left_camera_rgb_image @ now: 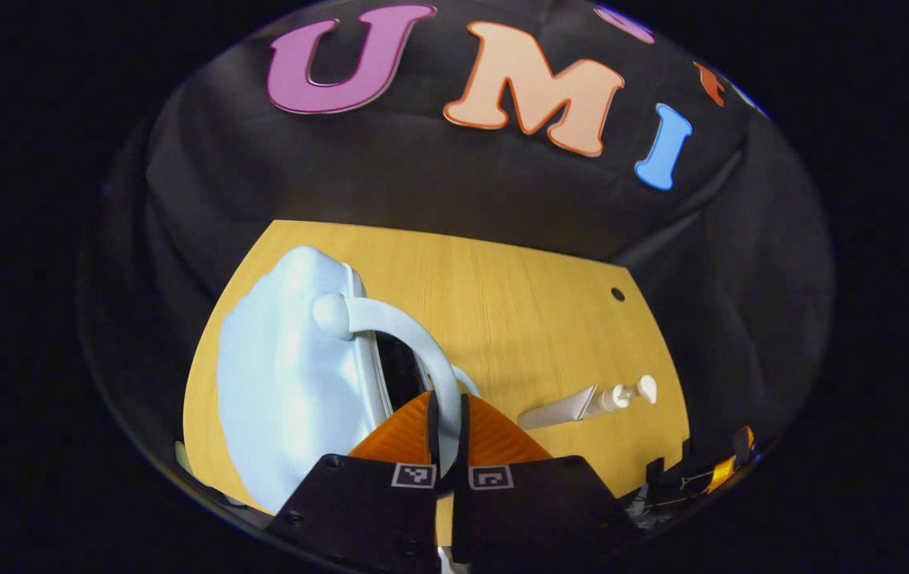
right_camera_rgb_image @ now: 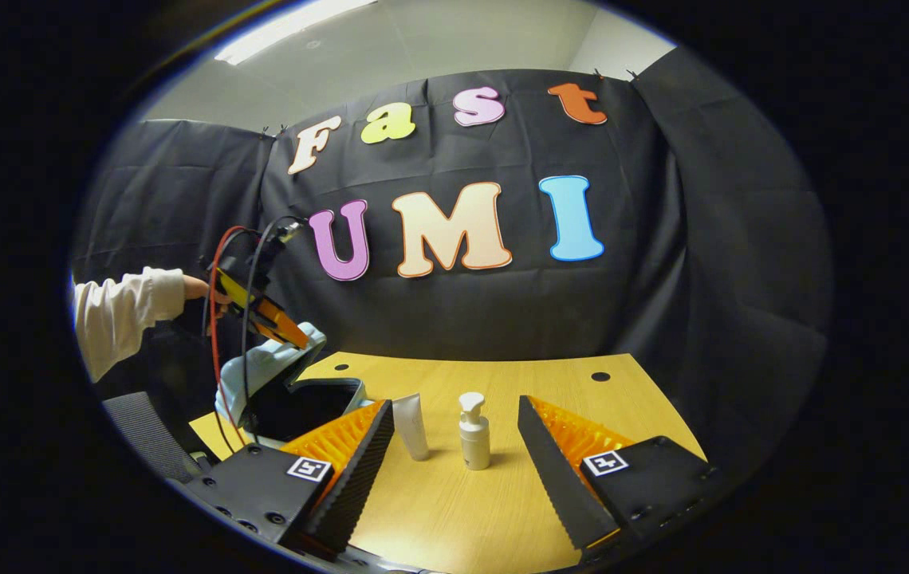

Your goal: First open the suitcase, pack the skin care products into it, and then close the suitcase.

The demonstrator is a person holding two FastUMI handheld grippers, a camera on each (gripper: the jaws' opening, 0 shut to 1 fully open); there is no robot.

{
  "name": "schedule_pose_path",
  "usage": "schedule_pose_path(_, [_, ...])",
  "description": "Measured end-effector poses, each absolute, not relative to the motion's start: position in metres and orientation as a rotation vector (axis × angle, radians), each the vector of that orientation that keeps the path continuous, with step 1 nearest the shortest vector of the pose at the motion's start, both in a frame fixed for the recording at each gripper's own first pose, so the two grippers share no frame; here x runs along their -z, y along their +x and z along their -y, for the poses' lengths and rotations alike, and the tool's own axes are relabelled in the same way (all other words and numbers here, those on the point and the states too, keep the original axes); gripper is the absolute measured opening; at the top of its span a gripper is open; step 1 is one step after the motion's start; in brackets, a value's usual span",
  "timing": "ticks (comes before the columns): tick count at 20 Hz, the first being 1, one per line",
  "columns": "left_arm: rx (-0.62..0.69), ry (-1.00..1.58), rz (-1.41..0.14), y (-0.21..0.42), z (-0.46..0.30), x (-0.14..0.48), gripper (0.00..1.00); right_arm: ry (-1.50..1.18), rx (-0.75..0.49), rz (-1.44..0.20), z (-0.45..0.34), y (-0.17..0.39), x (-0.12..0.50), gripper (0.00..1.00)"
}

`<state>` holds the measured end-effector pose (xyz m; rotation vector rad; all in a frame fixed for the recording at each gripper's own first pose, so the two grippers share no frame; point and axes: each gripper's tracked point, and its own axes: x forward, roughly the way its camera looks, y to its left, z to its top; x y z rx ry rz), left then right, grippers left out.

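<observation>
In the left gripper view, the left gripper [left_camera_rgb_image: 447, 422] is sitting nearest the camera, its fingers [left_camera_rgb_image: 432, 434] pressing together on the curved handle [left_camera_rgb_image: 415, 335] of the pale blue suitcase [left_camera_rgb_image: 283, 383]. The suitcase's lid is tilting away from its lower half, with a dark gap showing between the two. Beyond the fingers, the wooden counter [left_camera_rgb_image: 502, 311] is carrying a tube [left_camera_rgb_image: 558, 410] and a pump bottle [left_camera_rgb_image: 622, 395], side by side and touching or nearly so, well apart from the suitcase.

In the right gripper view, the right gripper [right_camera_rgb_image: 454, 446] is hovering with its fingers [right_camera_rgb_image: 363, 454] spread wide apart, holding nothing. Between them and a little farther on, the tube [right_camera_rgb_image: 412, 426] and the pump bottle [right_camera_rgb_image: 474, 434] are standing upright on the counter [right_camera_rgb_image: 454, 510], near each other but not touching. Farther off, the suitcase [right_camera_rgb_image: 295, 391] is lying half open, its dark interior showing, with the left gripper [right_camera_rgb_image: 287, 331] gripping the raised lid. A hand [right_camera_rgb_image: 203, 291] in a pale sleeve [right_camera_rgb_image: 123, 315] is holding that gripper.
</observation>
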<state>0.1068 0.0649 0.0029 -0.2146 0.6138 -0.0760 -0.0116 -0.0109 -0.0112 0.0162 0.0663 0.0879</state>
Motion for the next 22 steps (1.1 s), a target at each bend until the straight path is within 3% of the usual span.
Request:
schedule_pose_path(5, [0.012,-0.230,-0.497,0.067,-0.145,-0.043,0.00,-0.001,-0.087,-0.047,-0.009,0.012,0.007,0.98])
schedule_pose_path(11, [-0.121,-0.091,-0.442,0.017,-0.253,-0.038,0.00,-0.010,-0.069,-0.036,-0.028,0.035,0.006,0.96])
schedule_pose_path(18, [-0.300,0.097,-0.453,-0.008,-0.367,0.006,0.00,-0.039,-0.032,-0.041,-0.041,0.052,0.011,0.98])
schedule_pose_path(22, [-0.332,0.065,-0.450,-0.004,-0.414,0.052,0.00,-0.045,0.006,-0.059,-0.039,0.056,0.016,0.98])
